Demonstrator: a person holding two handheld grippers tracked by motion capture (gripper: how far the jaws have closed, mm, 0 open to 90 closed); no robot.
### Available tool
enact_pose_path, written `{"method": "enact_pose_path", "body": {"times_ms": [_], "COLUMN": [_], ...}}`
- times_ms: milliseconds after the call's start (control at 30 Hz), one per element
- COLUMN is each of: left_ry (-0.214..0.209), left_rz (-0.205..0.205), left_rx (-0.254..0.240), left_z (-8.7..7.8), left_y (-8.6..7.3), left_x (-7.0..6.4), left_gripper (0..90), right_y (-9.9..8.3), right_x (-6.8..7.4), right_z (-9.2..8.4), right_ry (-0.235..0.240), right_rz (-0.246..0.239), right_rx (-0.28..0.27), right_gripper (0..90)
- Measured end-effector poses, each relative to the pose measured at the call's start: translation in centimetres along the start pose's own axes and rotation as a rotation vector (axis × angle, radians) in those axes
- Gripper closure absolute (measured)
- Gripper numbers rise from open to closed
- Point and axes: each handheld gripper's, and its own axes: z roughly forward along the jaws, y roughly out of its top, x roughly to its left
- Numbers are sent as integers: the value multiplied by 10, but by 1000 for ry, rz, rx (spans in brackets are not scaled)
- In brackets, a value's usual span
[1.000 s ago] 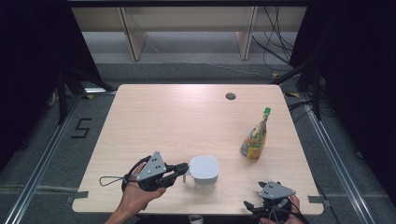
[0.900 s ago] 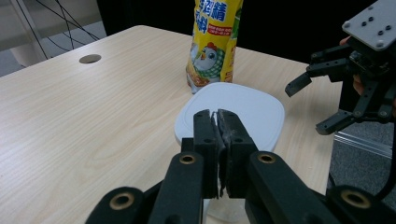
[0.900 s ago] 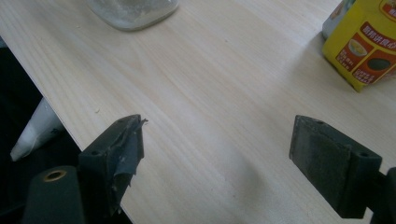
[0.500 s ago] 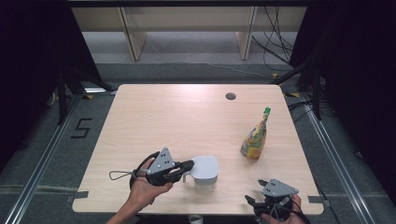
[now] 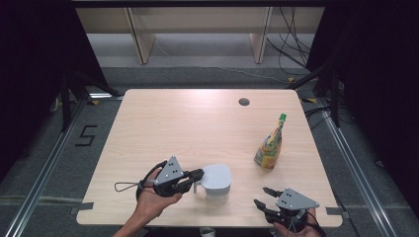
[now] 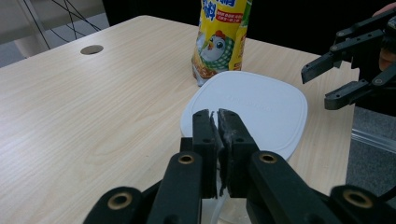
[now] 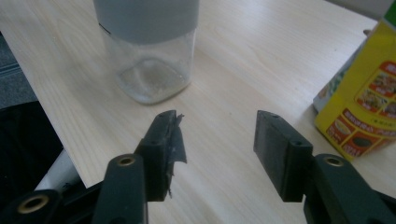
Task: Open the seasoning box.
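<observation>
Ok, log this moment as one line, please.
left gripper: shut at jar lid edge | right gripper: jaws just closing, nothing between | pouch: upright, untouched

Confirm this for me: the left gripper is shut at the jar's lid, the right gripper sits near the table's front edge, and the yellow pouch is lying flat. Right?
Not quite: the yellow pouch stands upright, green cap on top, as the high view shows. The rest holds: the left gripper is shut at the jar's lid, and the right gripper sits near the table's front edge.
</observation>
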Motion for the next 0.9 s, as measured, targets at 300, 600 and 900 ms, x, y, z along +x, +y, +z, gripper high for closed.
{"method": "enact_pose_path", "body": {"times_ms": [300, 600, 900], "left_ry": [11, 16, 26], "left_rz": [5, -1, -9], "left_rx": [-3, -21, -27], "left_z": [-1, -1, -3], "left_y": [-1, -3, -7], "left_x": [-2, -3, -3], "left_gripper": [850, 854, 857], "right_y": [15, 27, 37], "right_x": [4, 6, 6], "right_z": [8, 15, 25], "right_ry": [43, 58, 74], "right_rz": [-19, -47, -70], "right_rx": [-81, -114, -123], "right_gripper": [710, 811, 850]}}
